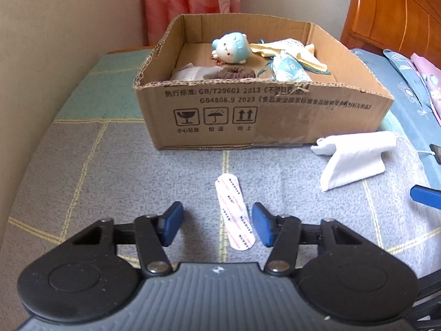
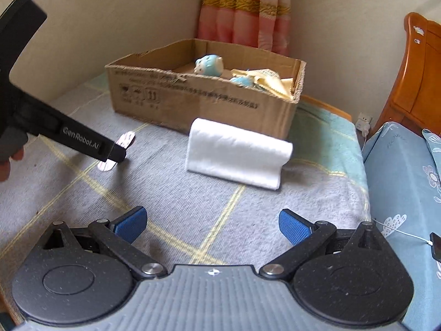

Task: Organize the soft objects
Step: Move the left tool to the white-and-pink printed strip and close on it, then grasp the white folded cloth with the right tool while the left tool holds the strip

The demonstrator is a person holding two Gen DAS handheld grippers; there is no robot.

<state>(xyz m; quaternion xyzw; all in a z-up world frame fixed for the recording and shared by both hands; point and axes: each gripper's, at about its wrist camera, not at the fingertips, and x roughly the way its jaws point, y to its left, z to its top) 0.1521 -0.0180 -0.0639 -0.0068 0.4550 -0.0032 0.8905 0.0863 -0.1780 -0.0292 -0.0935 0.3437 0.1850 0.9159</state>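
Left gripper [image 1: 217, 227] drops over the pink plaster strip [image 1: 234, 211] on the grey blanket [image 1: 110, 165], jaws half-wide, straddling it untouched, its long axis running near-to-far, while the right gripper [image 2: 212, 227] gapes empty, farther off.

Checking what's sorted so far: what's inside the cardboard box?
Inside the cardboard box: a blue-and-white plush toy, a brown knitted piece, pale yellow cloth, a light blue pouch and white fabric. The near wall hides the floor just behind it.
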